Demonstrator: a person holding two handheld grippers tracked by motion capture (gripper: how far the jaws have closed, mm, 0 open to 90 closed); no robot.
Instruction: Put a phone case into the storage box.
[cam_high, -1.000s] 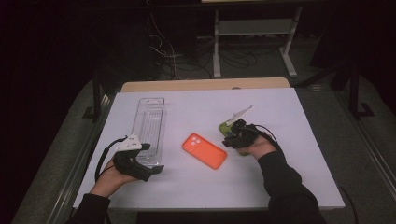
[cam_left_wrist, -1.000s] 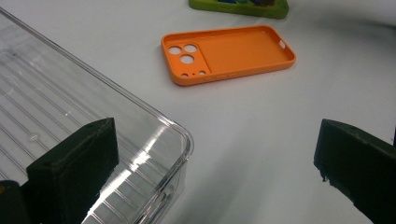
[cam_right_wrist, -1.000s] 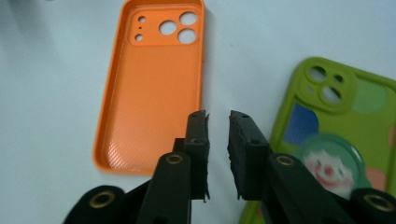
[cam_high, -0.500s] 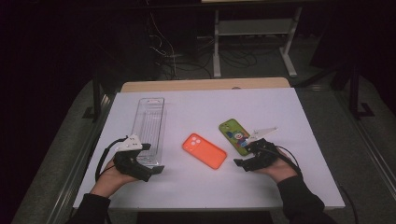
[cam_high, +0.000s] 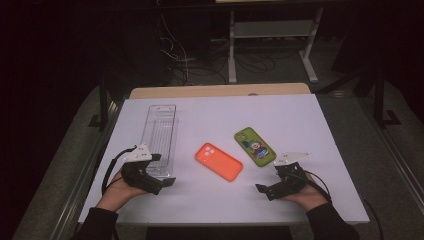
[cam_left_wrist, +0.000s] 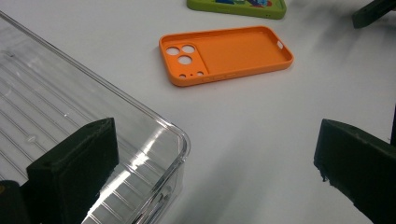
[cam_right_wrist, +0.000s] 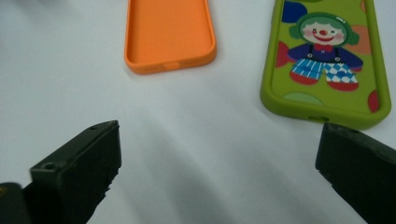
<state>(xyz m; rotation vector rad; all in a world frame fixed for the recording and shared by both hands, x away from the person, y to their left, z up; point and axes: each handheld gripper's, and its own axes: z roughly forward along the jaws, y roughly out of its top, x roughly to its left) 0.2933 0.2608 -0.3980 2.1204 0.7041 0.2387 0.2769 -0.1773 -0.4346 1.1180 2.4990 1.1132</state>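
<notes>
An orange phone case (cam_high: 218, 161) lies inside-up at the middle of the white table. To its right, face-up, is a green case with a clown picture (cam_high: 254, 146). My right gripper (cam_high: 270, 179) rests near the front right, short of both cases (cam_right_wrist: 170, 32) (cam_right_wrist: 327, 60). Its jaws have just been opening and now stand wide with nothing between them (cam_right_wrist: 219, 172). My left gripper (cam_high: 162, 170) is open at the near end of a clear plastic tray (cam_high: 161, 135). One jaw lies over the tray's corner (cam_left_wrist: 56, 107), the other over bare table (cam_left_wrist: 215, 182).
The white table (cam_high: 310, 125) has bare surface beyond the cases and along its right side. A wooden strip runs along its far edge (cam_high: 220, 91). Dark floor, cables and a stand's legs lie beyond.
The right gripper, which was at the green case, has let it go and drawn back toward the front right. The green case now lies on the table. The left gripper has not moved.
</notes>
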